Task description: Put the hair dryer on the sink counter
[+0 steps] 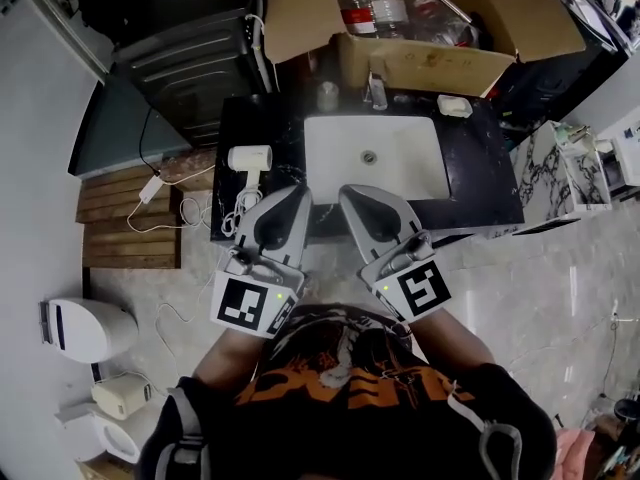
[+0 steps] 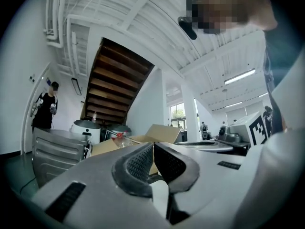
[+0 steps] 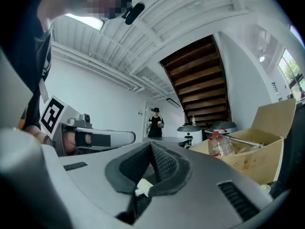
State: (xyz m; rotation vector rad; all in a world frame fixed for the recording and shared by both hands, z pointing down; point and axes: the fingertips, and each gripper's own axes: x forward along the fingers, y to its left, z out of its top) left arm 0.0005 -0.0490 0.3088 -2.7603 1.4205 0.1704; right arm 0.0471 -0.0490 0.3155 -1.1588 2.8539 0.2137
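On the sink counter (image 1: 482,180) lies the hair dryer (image 1: 250,158); left gripper (image 2: 153,148) and right gripper (image 3: 151,147) fingers clenched, empty.

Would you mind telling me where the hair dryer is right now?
In the head view the hair dryer lies on the dark counter, just left of the white sink basin, beyond the left gripper.

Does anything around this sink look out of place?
The hair dryer lies on the counter left of the basin, its cord spilling in loose loops over the edge toward the wooden slats. A cardboard box of plastic bottles sits behind the tap.
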